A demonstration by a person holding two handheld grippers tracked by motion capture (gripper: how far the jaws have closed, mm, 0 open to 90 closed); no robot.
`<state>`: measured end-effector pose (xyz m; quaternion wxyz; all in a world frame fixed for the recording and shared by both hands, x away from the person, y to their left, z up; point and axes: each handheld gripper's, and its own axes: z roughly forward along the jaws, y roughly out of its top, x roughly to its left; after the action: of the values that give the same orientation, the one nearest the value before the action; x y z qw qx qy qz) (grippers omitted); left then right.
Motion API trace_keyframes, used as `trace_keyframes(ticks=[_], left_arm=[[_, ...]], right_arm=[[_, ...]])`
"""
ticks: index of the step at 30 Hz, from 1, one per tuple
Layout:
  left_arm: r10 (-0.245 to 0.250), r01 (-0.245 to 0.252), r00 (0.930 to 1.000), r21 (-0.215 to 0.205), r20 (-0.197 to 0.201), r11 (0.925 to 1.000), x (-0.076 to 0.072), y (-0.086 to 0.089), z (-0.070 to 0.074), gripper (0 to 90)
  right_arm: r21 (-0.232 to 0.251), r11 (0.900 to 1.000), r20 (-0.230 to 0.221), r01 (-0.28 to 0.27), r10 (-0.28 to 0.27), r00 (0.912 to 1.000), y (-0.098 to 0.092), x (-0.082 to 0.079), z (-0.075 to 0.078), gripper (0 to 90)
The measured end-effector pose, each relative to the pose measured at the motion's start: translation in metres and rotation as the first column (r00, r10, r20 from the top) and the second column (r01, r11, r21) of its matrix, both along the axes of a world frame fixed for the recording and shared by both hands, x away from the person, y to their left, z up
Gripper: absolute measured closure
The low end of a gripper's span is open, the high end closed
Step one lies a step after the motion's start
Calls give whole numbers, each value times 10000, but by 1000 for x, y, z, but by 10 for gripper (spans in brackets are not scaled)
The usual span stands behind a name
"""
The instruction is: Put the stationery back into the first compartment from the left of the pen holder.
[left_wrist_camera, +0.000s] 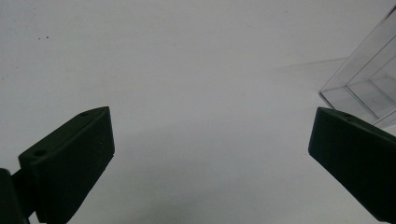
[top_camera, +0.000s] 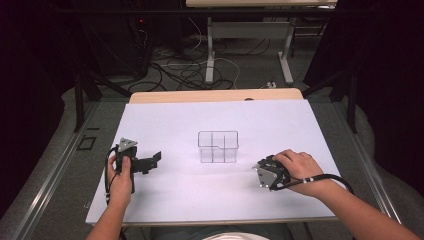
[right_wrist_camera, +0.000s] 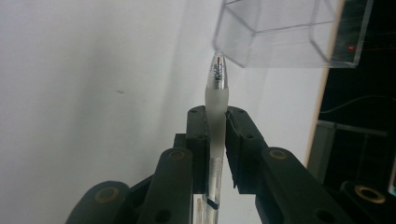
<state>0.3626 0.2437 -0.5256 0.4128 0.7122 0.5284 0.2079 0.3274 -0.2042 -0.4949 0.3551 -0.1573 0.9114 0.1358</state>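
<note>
In the high view, a white sheet (top_camera: pixel 200 190) covered a pale wooden table (top_camera: pixel 215 95) and took up the middle of the frame, smooth and matte. At its centre stood a clear plastic organizer (top_camera: pixel 218 146), box-shaped, thin-walled and split by inner partitions into compartments; nothing could be made out inside them. At lower left the left gripper (top_camera: pixel 151 161), black with a grey three-cornered plate on top, lay in the person's left hand (top_camera: pixel 121 182), its jaws pointing toward the organizer and well apart from it. At lower right the right gripper (top_camera: pixel 260 166) sat under the right hand (top_camera: pixel 296 165), near the organizer's right side. Bare sheet lay open all round the organizer and ran to the sheet's near edge at the bottom.

In the left gripper view, the two matte black jaws stood wide apart at the lower corners with nothing between them. A corner of the organizer (left_wrist_camera: pixel 369 84) showed at the right edge, glossy and see-through, resting on the sheet (left_wrist_camera: pixel 187 70).

In the right gripper view, the right gripper (right_wrist_camera: pixel 217 140) was clamped on a pen (right_wrist_camera: pixel 216 100) with a frosted, translucent barrel and a clear cone-shaped tip. The pen rose upright from the jaws at centre, its tip just below the organizer's (right_wrist_camera: pixel 280 32) lower corner at upper right. The sheet's right edge ran beside dark floor.
</note>
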Motion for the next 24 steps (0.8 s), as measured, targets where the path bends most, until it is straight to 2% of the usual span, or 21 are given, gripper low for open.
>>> trace_keyframes(ticks=[3,6,7,8,9,10,11,12,13,14,15,19,21,22,24], left_arm=[[8,-8,10000,4,-5,10000,0,0,0,4],[1,-1,10000,6,-21,10000,0,0,0,4],[-4,4,10000,11,-24,10000,0,0,0,4],[-3,3,10000,12,-24,10000,0,0,0,4],[1,-1,10000,13,-28,10000,0,0,0,4],[20,-20,10000,5,-37,10000,0,0,0,4],[22,-22,10000,-1,-38,10000,0,0,0,4],[16,-16,10000,-4,-36,10000,0,0,0,4],[7,-7,10000,4,-36,10000,0,0,0,4],[8,-8,10000,-8,-13,10000,0,0,0,4],[-1,1,10000,-6,-8,10000,0,0,0,4],[3,-3,10000,-12,-5,10000,0,0,0,4],[11,-11,10000,-10,-16,10000,0,0,0,4],[21,-21,10000,-13,-23,10000,0,0,0,4],[27,-27,10000,-15,-24,10000,0,0,-1,4]], right_arm=[[711,9968,123,366,-375,9992,1,3,5,804],[1394,9878,186,691,-724,9972,2,6,11,805],[1488,9868,255,642,-687,9973,2,8,14,805],[1764,9817,325,712,-781,9964,3,8,16,804],[2144,9720,304,959,-1048,9940,2,8,17,804],[2319,9688,314,877,-975,9947,3,10,21,804],[2652,9568,228,1190,-1297,9913,2,8,22,804],[2777,9544,321,1098,-1234,9918,3,10,26,805],[3096,9447,274,1077,-1221,9921,3,11,28,805],[3355,9327,142,1327,-1458,9892,3,11,30,804],[3373,9303,77,1442,-1558,9878,3,12,34,804],[4399,8811,-298,1737,-1790,9834,3,15,42,804],[4694,8627,-430,1879,-1902,9808,3,17,47,805],[4814,8548,-548,1938,-1914,9800,3,17,50,804],[4939,8480,-616,1924,-1866,9805,5,18,55,804]])
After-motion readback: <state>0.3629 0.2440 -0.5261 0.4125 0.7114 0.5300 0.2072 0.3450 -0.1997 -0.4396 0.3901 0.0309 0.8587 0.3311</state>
